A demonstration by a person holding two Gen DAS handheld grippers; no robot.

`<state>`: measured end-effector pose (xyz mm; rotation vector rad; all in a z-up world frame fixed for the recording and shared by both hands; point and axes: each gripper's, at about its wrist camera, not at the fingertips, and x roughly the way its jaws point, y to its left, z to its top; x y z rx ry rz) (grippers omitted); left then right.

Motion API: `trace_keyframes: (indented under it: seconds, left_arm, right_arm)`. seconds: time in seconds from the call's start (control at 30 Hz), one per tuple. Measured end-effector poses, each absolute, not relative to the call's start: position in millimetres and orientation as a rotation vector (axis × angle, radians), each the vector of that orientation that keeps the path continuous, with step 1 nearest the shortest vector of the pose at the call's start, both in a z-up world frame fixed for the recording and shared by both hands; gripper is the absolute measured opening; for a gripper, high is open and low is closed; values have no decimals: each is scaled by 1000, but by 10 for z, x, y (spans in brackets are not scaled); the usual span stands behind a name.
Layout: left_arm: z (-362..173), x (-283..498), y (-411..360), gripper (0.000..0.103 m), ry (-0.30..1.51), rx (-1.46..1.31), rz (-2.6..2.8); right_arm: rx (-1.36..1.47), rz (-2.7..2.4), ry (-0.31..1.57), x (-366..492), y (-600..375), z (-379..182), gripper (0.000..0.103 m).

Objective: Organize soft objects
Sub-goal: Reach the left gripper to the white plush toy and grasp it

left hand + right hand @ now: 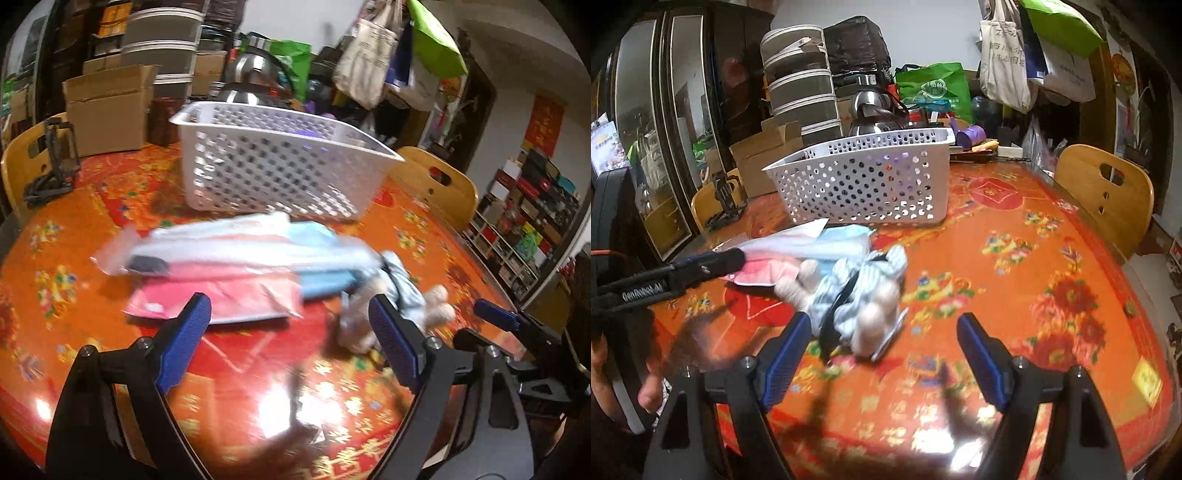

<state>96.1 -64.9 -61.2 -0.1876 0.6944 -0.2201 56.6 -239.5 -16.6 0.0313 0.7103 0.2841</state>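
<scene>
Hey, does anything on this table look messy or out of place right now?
Yes. The plush toy lies tumbled on its side beside loosely overlapping plastic-wrapped cloth packets, all outside the white basket. Nothing looks spilled or damaged.

The table wears a glossy orange-red floral cover, smooth enough to throw back white glare. The basket looks like white perforated plastic with a slight sheen. The flat packets sit in thin clear film, shiny and crinkled — soft pink and blue fabric seems to lie inside. The plush toy is matt striped cloth with fuzzy pale limbs. Both grippers' pads are ribbed blue rubber-like material on matt black arms. Behind stand dull brown cardboard boxes, a polished metal kettle and varnished wooden chairs.
</scene>
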Motion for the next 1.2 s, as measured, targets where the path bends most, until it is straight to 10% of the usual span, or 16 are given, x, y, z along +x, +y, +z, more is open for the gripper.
trace_keyframes:
  seconds: [0.17,0.6,0.8,1.2]
  left_arm:
    - [-716,909,-939,81,692,-128,-263]
    - [-866,1172,-1177,49,747,-93,-349]
    - [-849,1208,-1293,16,741,-67,-390]
    - [-677,1001,-1180,14,669,-76,-427]
  right_arm:
    - [38,290,680,412,-2314,-192,48]
    - [61,314,719,574,-2258,-326,16]
    - [55,309,726,581,-2268,-343,12]
    - [46,296,691,502,-2259,-283,10]
